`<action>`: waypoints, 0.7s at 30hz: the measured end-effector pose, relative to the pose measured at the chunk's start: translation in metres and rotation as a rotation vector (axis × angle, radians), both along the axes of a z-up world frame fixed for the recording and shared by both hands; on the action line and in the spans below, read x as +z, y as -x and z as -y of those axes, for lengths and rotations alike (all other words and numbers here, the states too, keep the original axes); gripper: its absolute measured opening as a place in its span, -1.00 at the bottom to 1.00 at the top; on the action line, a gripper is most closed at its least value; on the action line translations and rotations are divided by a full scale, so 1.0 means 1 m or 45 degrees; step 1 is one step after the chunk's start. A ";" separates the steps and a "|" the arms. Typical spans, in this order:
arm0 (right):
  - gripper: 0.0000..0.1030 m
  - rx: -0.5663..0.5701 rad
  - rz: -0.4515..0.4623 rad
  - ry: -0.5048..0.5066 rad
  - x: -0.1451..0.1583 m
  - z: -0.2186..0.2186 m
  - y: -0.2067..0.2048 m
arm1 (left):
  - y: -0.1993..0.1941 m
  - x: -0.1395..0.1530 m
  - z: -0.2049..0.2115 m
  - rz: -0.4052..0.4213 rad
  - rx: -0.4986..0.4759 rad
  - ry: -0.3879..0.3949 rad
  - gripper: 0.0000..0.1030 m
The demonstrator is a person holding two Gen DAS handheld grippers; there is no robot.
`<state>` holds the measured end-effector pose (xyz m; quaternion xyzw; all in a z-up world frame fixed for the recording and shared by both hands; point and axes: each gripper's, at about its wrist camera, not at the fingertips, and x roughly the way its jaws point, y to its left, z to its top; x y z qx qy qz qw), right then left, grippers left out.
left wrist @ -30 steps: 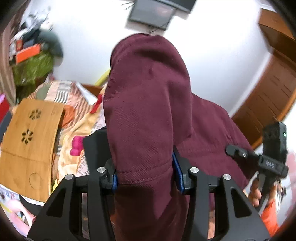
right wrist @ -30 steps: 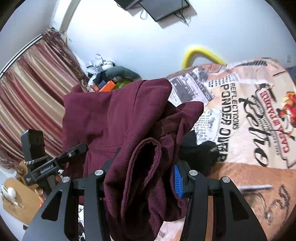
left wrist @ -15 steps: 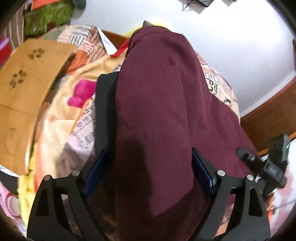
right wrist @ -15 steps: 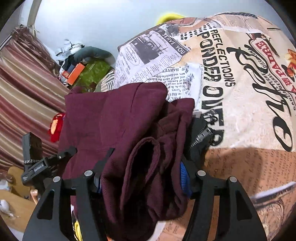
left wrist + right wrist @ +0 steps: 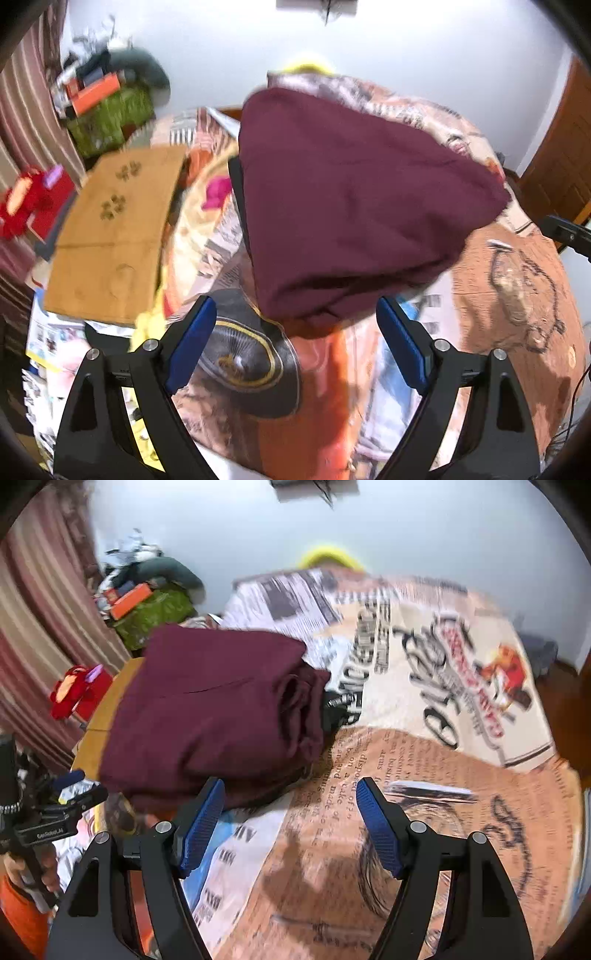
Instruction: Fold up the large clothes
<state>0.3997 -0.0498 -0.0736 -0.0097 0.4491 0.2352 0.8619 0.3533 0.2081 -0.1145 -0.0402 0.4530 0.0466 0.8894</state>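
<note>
A maroon garment (image 5: 351,206) lies folded in a thick bundle on the printed bedspread (image 5: 517,295). It also shows in the right wrist view (image 5: 207,712), with a black item (image 5: 334,712) peeking out at its right edge. My left gripper (image 5: 295,343) is open and empty, just short of the bundle's near edge. My right gripper (image 5: 290,823) is open and empty, at the bundle's near right corner. The left gripper's body shows in the right wrist view (image 5: 44,819).
A wooden lap table (image 5: 110,229) lies left of the garment. Red items (image 5: 77,690) and a striped curtain (image 5: 33,635) are at the far left. A green bag with clutter (image 5: 110,114) stands by the wall. A wooden door (image 5: 561,162) is at the right.
Both grippers let go of the maroon garment, opened and drew back. The garment dropped from hanging in the jaws to lying folded on the bedspread.
</note>
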 end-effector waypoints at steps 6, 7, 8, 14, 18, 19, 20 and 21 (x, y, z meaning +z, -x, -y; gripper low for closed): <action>0.36 0.053 0.246 -0.026 0.069 0.002 0.064 | 0.058 0.075 0.027 0.231 -0.031 -0.077 0.72; 0.36 0.060 0.290 -0.026 0.077 0.002 0.073 | 0.069 0.088 0.032 0.272 -0.034 -0.081 0.72; 0.36 0.076 0.358 -0.037 0.091 0.003 0.089 | 0.078 0.099 0.036 0.313 -0.036 -0.081 0.72; 0.36 0.110 0.556 -0.185 0.138 0.016 0.153 | 0.152 0.163 0.062 0.615 -0.029 -0.098 0.72; 0.36 0.115 0.679 -0.274 0.158 0.023 0.186 | 0.200 0.188 0.079 0.809 -0.020 -0.115 0.72; 0.36 0.117 0.715 -0.290 0.164 0.024 0.197 | 0.211 0.192 0.083 0.848 -0.014 -0.123 0.72; 0.36 0.114 0.754 -0.297 0.168 0.024 0.206 | 0.220 0.194 0.087 0.883 -0.009 -0.133 0.72; 0.36 0.109 0.795 -0.303 0.171 0.025 0.216 | 0.229 0.196 0.090 0.913 -0.002 -0.139 0.71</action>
